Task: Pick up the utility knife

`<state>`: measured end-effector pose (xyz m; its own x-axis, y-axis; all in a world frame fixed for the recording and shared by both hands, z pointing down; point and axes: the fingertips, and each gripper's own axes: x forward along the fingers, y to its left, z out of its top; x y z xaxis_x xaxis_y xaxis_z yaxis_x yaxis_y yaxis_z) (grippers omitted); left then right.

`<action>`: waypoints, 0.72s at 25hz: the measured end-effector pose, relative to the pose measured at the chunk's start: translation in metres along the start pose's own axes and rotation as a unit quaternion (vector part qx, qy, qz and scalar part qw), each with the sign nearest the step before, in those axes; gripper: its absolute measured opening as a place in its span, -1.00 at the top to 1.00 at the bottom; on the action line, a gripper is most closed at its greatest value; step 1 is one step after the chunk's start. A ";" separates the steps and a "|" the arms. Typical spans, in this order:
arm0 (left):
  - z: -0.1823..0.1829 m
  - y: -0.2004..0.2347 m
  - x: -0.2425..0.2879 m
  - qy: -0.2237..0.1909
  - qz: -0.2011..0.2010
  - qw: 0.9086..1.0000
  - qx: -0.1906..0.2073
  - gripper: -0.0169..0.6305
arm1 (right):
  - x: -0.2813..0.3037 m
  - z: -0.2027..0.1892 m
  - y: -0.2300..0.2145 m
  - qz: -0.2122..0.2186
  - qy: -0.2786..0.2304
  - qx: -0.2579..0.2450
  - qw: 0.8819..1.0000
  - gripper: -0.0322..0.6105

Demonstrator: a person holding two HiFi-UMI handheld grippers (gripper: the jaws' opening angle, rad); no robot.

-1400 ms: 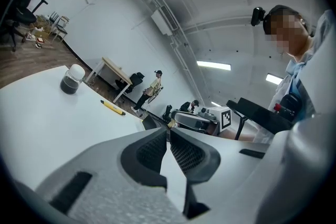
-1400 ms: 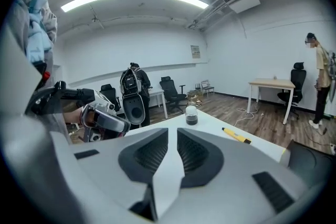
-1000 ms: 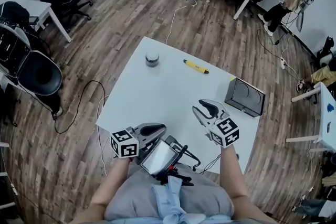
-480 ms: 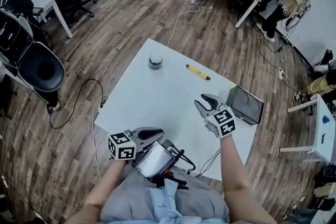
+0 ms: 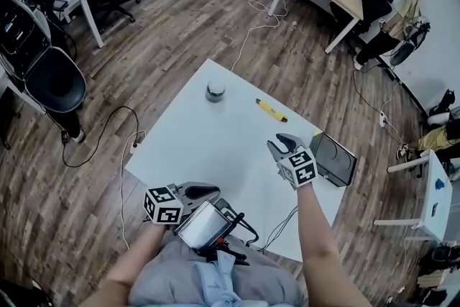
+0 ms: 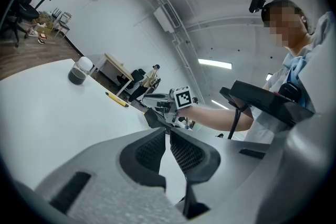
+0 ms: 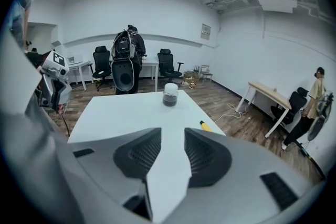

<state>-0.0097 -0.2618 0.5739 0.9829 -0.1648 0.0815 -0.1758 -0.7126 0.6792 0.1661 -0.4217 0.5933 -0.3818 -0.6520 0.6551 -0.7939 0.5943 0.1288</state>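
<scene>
Utility knife (image 5: 271, 110) lies near the table's (image 5: 215, 147) far edge, long axis diagonal, dark end toward the jar (image 5: 215, 90). Right tongs (image 5: 284, 145) are spread and empty. Left tongs (image 5: 207, 191) are closed and empty. The right gripper view shows only the knife's tip.

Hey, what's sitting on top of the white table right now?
A lidded jar, the yellow utility knife and a black box at its right edge. The right gripper is held over the table, hiding a patch of tabletop beneath it.

Left gripper (image 5: 214, 190) closed; right gripper (image 5: 282, 145) jaws apart.
</scene>
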 end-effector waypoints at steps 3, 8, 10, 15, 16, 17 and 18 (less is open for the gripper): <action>-0.001 0.001 0.001 0.001 0.002 1.000 -0.004 0.89 | 0.009 0.000 -0.006 0.001 0.007 0.003 1.000 0.55; -0.004 0.005 0.008 0.003 0.006 1.000 -0.009 0.89 | 0.021 -0.004 -0.019 -0.001 0.022 -0.006 1.000 0.55; -0.003 0.008 0.009 0.004 0.007 1.000 -0.012 0.89 | 0.026 -0.002 -0.023 -0.004 0.027 -0.010 1.000 0.55; -0.005 0.012 0.012 0.012 0.006 1.000 -0.018 0.89 | 0.035 -0.011 -0.030 -0.009 0.048 -0.016 0.999 0.54; -0.005 0.012 0.015 0.014 0.005 1.000 -0.019 0.89 | 0.036 -0.014 -0.032 -0.010 0.051 -0.016 0.998 0.55; -0.006 0.012 0.017 0.016 0.004 1.000 -0.020 0.89 | 0.037 -0.017 -0.035 -0.012 0.055 -0.017 0.998 0.55; -0.006 0.013 0.019 0.018 0.004 1.000 -0.021 0.89 | 0.037 -0.019 -0.038 -0.014 0.058 -0.020 0.998 0.54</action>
<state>0.0075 -0.2697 0.5889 0.9831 -0.1451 0.1119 -0.1813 -0.6825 0.7081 0.1912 -0.4597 0.6273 -0.3009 -0.6115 0.7318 -0.7836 0.5959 0.1757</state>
